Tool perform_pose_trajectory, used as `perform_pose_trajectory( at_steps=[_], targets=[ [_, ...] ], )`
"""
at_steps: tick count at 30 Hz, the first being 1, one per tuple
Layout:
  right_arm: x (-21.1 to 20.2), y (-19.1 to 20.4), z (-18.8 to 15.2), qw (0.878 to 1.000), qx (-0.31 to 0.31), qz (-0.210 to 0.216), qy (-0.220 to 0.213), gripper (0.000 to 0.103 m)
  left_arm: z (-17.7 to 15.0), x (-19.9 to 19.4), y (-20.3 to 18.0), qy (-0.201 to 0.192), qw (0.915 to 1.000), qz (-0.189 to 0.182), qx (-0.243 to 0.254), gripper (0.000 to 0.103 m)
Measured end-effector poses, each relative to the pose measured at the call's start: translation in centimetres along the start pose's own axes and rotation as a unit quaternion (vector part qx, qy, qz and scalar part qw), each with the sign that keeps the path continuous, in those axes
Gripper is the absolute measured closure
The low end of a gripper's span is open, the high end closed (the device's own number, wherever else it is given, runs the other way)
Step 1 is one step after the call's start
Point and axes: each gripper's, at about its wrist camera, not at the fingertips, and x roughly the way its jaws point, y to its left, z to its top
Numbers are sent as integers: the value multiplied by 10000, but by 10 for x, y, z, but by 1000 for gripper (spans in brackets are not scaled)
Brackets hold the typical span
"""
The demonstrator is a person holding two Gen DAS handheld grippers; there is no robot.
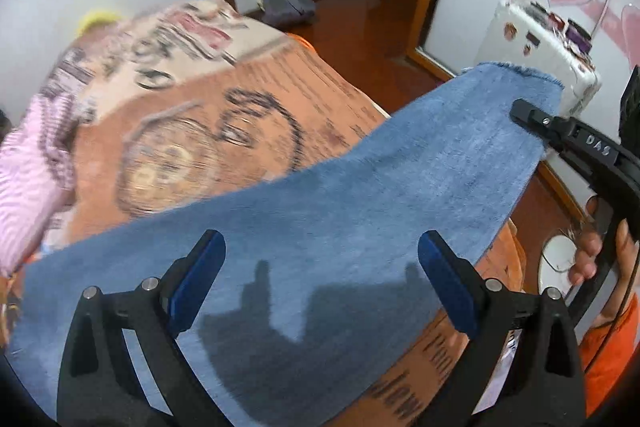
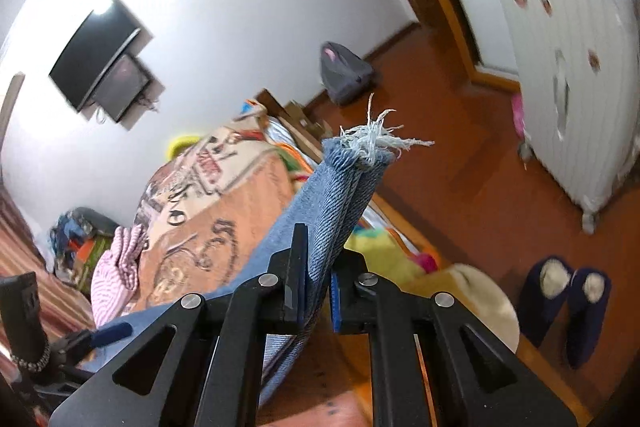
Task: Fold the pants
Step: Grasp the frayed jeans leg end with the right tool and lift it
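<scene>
Blue denim pants [image 1: 320, 211] lie across an orange printed bedspread [image 1: 224, 131]. My left gripper [image 1: 320, 275] is open, its blue-padded fingers [image 1: 200, 279] spread just above the denim, holding nothing. My right gripper [image 2: 318, 283] is shut on the frayed leg end of the pants [image 2: 332, 203] and lifts it off the bed. It also shows in the left wrist view [image 1: 536, 123], clamped on the raised hem at the right. The left gripper shows in the right wrist view [image 2: 108, 335] at lower left.
A pink-striped garment [image 1: 28, 179] lies at the bed's left. A white sticker-covered cabinet [image 2: 576, 75] stands on the wooden floor, with dark slippers [image 2: 568, 299] and a grey bag [image 2: 344, 71]. A wall screen [image 2: 100, 67] hangs on the wall.
</scene>
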Motion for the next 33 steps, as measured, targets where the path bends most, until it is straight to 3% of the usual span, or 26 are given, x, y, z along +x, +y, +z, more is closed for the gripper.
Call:
perform_pose_trajectory(
  at_steps=[10, 20, 26, 33],
  targets=[
    [-37, 94, 16, 9928, -886, 717, -362, 96, -29, -78, 75, -538, 9967, 402, -459, 4],
    [-44, 186, -7, 9766, -1688, 1266, -428, 96, -86, -128, 150, -784, 9894, 697, -1000, 4],
    [-34, 229, -31, 9653, -2109, 1518, -247, 96, -123, -141, 193, -797, 9842, 824, -1348, 4],
    [-12, 269, -77, 9519, -2543, 1684, 313, 96, -163, -154, 234, -829, 9756, 952, -1794, 4]
  ],
)
